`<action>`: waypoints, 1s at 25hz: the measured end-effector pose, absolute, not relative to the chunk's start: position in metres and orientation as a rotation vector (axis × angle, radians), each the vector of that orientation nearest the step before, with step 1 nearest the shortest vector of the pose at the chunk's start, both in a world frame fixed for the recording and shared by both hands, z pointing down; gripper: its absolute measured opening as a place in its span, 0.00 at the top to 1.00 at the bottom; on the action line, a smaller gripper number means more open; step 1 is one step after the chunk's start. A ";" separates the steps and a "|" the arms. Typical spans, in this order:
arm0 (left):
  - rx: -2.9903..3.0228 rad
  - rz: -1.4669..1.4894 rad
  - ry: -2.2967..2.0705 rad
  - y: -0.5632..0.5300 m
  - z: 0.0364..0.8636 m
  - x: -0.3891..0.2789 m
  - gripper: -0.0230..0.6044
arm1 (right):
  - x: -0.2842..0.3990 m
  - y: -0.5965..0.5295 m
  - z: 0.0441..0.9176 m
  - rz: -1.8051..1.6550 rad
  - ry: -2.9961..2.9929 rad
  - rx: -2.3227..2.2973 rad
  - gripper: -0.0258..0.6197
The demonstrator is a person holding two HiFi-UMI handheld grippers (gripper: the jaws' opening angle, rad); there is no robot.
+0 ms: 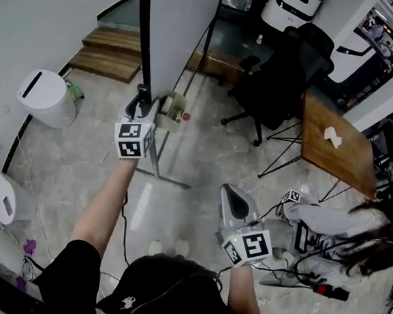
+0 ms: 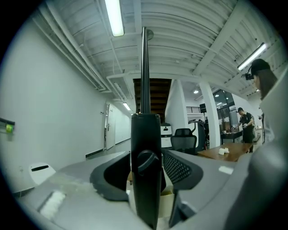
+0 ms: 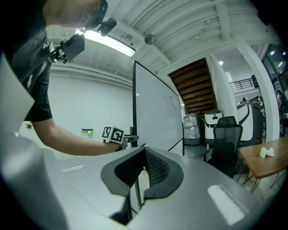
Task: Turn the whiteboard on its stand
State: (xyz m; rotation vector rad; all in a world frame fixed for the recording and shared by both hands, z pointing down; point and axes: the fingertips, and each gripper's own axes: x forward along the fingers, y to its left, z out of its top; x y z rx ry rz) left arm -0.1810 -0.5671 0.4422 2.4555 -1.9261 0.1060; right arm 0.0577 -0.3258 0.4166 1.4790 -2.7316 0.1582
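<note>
The whiteboard [image 1: 180, 28] stands edge-on below me, and in the right gripper view its white face [image 3: 155, 112] is held in a black frame. My left gripper [image 1: 144, 102] is at the stand's black upright post [image 1: 142, 39]. In the left gripper view the post [image 2: 145, 188] and its round black knob [image 2: 146, 162] stand between the jaws of the left gripper [image 2: 146, 157], which are spread wide with gaps on both sides. My right gripper [image 1: 233, 192] hangs lower and to the right, away from the board. In its own view the right gripper [image 3: 144, 150] is shut, with nothing held.
The stand's grey foot [image 1: 164, 177] runs across the floor below the left gripper. A white bin [image 1: 46, 97] stands to the left, wooden steps [image 1: 110, 53] behind it. A black office chair [image 1: 285, 78] and a wooden table [image 1: 334, 148] stand right. A person [image 1: 341, 224] sits at the lower right among cables.
</note>
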 end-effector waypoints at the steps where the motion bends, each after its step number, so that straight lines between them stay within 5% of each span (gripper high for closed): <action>1: 2.450 0.102 -1.927 -0.569 0.443 -0.182 0.60 | 0.058 -0.327 0.417 0.163 -2.727 1.484 0.95; 25: 2.348 0.091 -1.949 -0.567 0.442 -0.186 0.65 | 0.075 -0.301 0.417 0.201 -2.708 1.532 0.95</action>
